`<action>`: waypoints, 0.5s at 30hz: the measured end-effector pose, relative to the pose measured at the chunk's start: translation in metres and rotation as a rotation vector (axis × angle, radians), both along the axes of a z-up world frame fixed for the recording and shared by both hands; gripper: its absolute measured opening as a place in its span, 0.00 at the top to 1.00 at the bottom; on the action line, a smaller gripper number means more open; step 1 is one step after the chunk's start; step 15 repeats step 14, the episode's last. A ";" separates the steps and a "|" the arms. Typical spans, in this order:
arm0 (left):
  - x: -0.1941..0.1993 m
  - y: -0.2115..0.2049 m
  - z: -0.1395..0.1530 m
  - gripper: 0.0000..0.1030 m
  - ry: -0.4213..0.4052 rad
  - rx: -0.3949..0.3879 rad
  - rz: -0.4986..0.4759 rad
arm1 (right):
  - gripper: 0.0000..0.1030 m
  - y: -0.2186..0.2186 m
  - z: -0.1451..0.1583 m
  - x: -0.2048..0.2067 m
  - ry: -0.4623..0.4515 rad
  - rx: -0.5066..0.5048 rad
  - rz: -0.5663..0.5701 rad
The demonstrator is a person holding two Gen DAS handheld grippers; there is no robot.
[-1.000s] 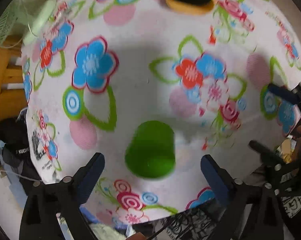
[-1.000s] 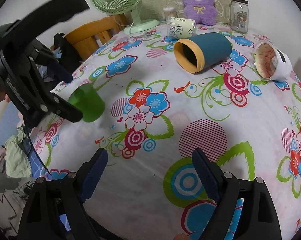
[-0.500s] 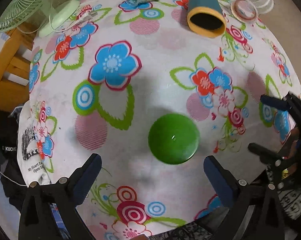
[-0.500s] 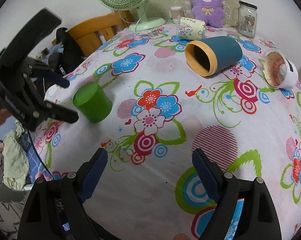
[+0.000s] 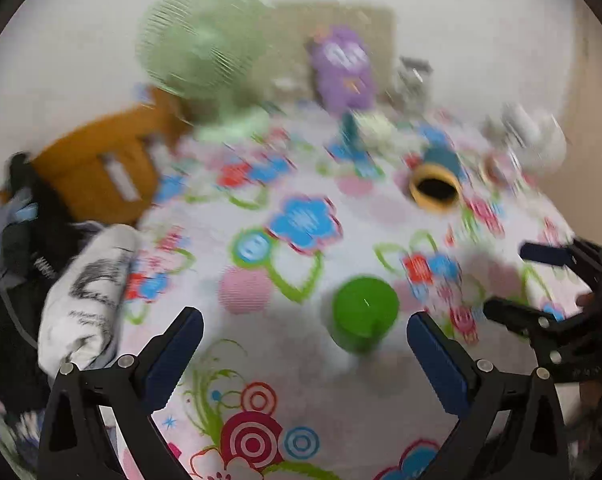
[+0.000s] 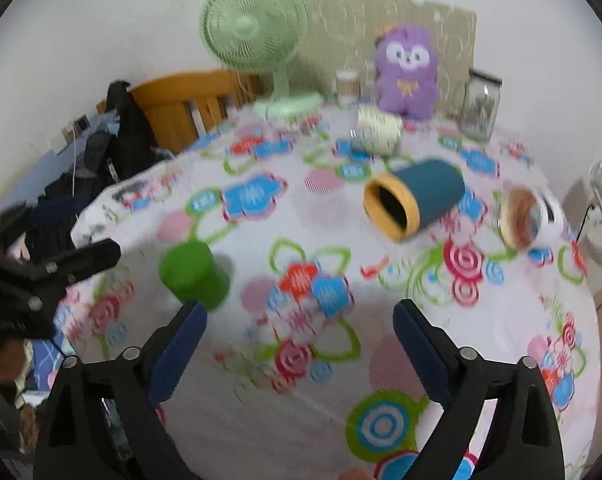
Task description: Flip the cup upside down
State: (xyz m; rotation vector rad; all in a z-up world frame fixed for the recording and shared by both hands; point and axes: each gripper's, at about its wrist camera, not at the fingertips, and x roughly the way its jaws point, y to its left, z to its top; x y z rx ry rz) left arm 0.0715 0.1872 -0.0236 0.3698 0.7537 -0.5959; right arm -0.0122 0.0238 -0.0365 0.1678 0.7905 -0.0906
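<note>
Cup (image 5: pixel 365 310) stands mouth-down on the floral tablecloth (image 5: pixel 293 364) near its left edge, closed base up, so I judge the flip done. My left gripper (image 5: pixel 305 344) and right gripper (image 6: pixel 299 336) are both spread wide, holding nothing, with the cup untouched.

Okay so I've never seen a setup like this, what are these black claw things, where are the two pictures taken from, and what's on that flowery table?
Nobody's robot here: a person holds a two-finger claw in each hand, with a fisheye camera on each looking along its fingers. One picture comes from the left claw, the other from the right claw. Both are open and hold nothing. On the floral tablecloth a green cup stands upside down, flat bottom up. Farther back lie a teal cup on its side, a green fan and a purple plush toy.
</note>
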 end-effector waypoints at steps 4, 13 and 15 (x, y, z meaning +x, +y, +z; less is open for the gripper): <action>-0.010 0.018 0.010 0.00 -0.100 -0.095 0.124 | 0.06 0.008 0.015 0.002 -0.041 0.003 -0.004; -0.013 0.034 -0.005 0.00 -0.034 -0.118 0.224 | 0.05 0.022 0.020 -0.001 -0.047 -0.022 -0.008; -0.014 0.036 -0.006 0.00 -0.031 -0.120 0.229 | 0.05 0.023 0.020 -0.001 -0.047 -0.023 -0.007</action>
